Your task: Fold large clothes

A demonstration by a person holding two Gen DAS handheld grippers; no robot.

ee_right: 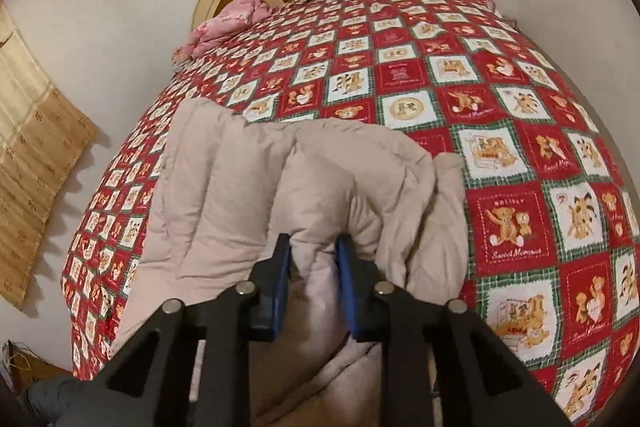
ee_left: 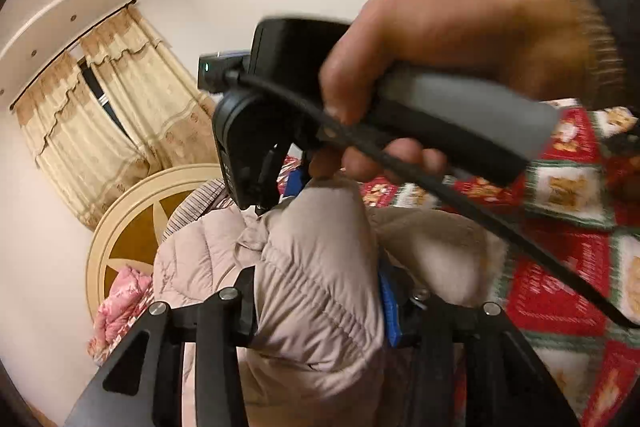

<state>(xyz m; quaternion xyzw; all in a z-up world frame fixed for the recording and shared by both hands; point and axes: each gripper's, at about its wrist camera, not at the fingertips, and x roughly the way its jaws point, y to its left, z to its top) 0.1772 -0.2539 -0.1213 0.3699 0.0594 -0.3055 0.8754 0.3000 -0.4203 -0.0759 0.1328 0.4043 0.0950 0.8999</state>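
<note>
A beige puffer coat (ee_right: 280,187) lies on the quilt (ee_right: 500,99), filling the lower centre of the right wrist view. The right gripper (ee_right: 312,259) pinches a raised fold of it between blue pads (ee_right: 280,287). In the left wrist view the left gripper (ee_left: 320,291) has coat bulging between its half-spread jaws; whether they press it I cannot tell. A hand (ee_left: 440,59) holds the right gripper at upper right.

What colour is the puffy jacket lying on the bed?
Pale beige-pink, a quilted jacket; it shows best in the right wrist view.
</note>
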